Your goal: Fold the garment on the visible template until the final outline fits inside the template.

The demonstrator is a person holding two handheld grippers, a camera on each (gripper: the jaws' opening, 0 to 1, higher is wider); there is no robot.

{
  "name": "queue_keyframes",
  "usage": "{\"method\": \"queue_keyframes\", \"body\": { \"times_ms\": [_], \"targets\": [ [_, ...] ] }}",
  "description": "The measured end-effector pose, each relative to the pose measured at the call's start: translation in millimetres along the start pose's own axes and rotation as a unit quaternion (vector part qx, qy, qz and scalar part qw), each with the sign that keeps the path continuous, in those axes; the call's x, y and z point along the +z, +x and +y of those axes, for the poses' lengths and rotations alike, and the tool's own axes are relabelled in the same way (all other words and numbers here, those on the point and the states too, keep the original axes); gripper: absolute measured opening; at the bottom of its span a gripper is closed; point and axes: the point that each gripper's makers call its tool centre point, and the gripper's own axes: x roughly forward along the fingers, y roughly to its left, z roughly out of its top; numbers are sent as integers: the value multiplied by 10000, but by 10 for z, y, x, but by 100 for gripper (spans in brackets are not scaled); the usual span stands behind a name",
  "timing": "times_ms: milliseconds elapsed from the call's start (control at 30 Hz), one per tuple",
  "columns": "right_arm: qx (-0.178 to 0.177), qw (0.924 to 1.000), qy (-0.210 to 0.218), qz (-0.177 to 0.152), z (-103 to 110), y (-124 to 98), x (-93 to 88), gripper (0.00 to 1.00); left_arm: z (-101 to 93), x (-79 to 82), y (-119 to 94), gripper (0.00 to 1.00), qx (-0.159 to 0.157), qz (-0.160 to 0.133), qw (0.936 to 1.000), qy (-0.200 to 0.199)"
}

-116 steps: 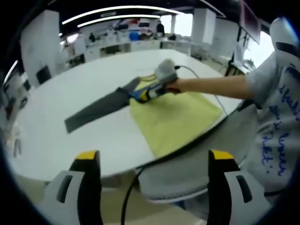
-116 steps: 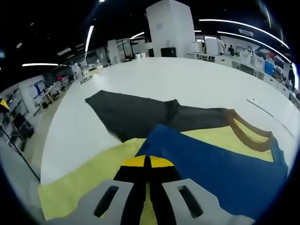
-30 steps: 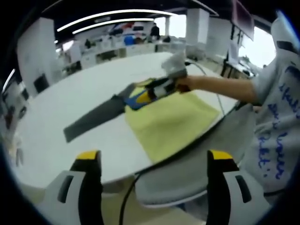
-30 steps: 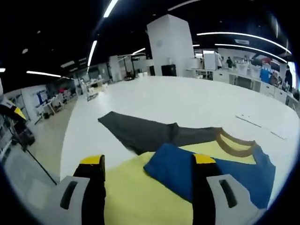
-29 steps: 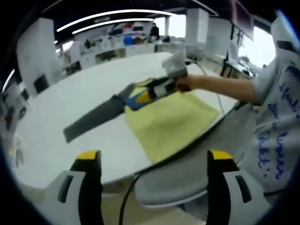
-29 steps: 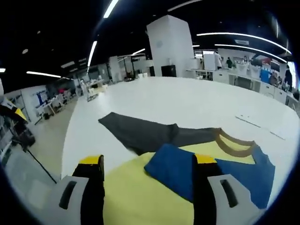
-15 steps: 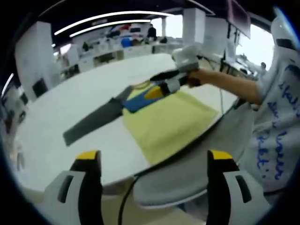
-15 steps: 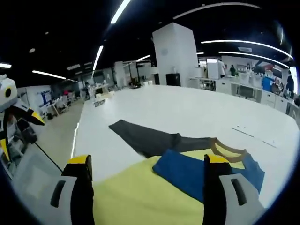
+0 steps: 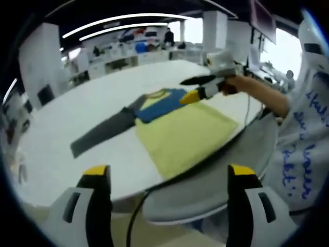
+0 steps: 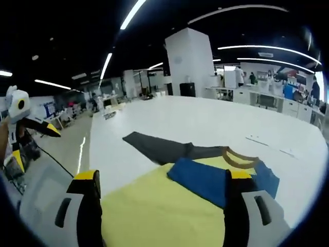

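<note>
Both tongs, left (image 9: 164, 177) and right (image 10: 161, 182), gape wide, holding nothing; blue shirt (image 10: 221, 180) lies part-folded on yellow template (image 10: 154, 211), white tabletop (image 9: 103, 110).

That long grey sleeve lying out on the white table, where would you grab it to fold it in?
Probably at the grey sleeve's free cuff end, coming from the bare white table beyond it: it lies flat and straight, pointing away from the yellow template.

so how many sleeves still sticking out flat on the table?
1: a grey sleeve extends sideways off the yellow template onto the white table. The other is folded over as a blue flap.
</note>
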Motion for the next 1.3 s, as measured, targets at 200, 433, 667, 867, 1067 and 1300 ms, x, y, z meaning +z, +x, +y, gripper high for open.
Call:
{"method": "queue_keyframes", "body": {
  "times_ms": [200, 433, 667, 867, 1067, 1300],
  "targets": [
    [-255, 9997, -30, 18, -87, -223, 12, 100, -38, 58, 23, 90, -29, -54, 10000, 52],
    [-480, 9988, -125, -30, -116, -522, 49, 100, -54, 94, 46, 90, 8, -93, 9999, 61],
    [-486, 9987, -154, -20, 42, -766, 22, 100, -77, 95, 70, 90, 36, -82, 10000, 40],
    [-522, 9986, -60, -18, 134, -944, -14, 100, -101, 118, 88, 90, 64, -96, 9999, 23],
    [-495, 9986, -172, -11, 230, -1112, 2, 100, -110, 143, 117, 90, 81, -72, 9999, 37],
    [-777, 9950, -580, 229, 218, -1341, -123, 100, -165, 150, 171, 90, 83, -56, 9999, 26]
  ]
}}
